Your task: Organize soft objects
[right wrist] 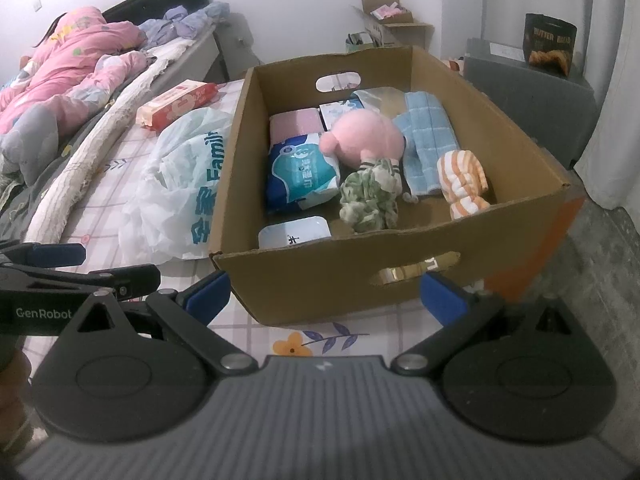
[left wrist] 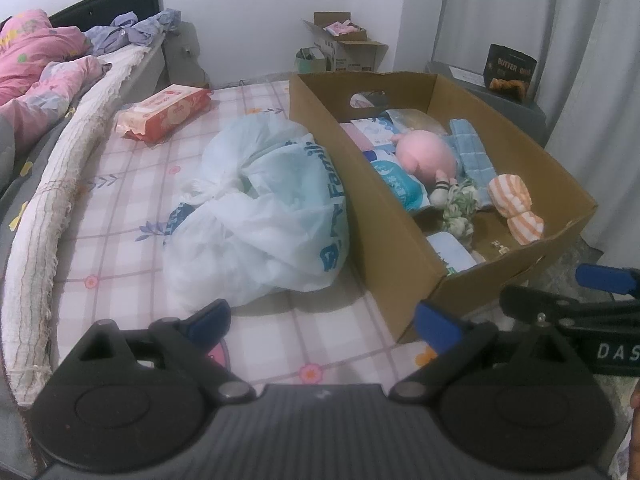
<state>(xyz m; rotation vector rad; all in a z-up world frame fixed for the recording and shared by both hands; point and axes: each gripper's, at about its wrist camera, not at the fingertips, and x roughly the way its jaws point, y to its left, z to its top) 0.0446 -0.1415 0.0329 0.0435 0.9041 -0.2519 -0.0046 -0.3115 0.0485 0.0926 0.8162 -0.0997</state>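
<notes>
A cardboard box [right wrist: 340, 272] [left wrist: 384, 216] stands on the bed. Inside lie a pink plush doll [right wrist: 362, 140] [left wrist: 426, 152], a blue towel [right wrist: 426, 136] [left wrist: 474, 148], an orange-striped cloth [right wrist: 462, 188] [left wrist: 514, 204], a green-white cloth [right wrist: 370, 196] [left wrist: 460, 208] and blue tissue packs [right wrist: 300, 172]. A white plastic bag [left wrist: 260, 212] [right wrist: 176, 184] slumps left of the box. My left gripper [left wrist: 322, 316] is open above the sheet, in front of the bag. My right gripper [right wrist: 324, 294] is open at the box's near wall. Both are empty.
A red wipes pack [left wrist: 164, 110] [right wrist: 176, 106] lies farther back on the checked sheet. Pink bedding [right wrist: 76, 64] and a rolled white blanket [left wrist: 52, 200] run along the left. A grey unit with a dark bag [right wrist: 550, 44] stands right; more boxes [left wrist: 344, 44] stand by the wall.
</notes>
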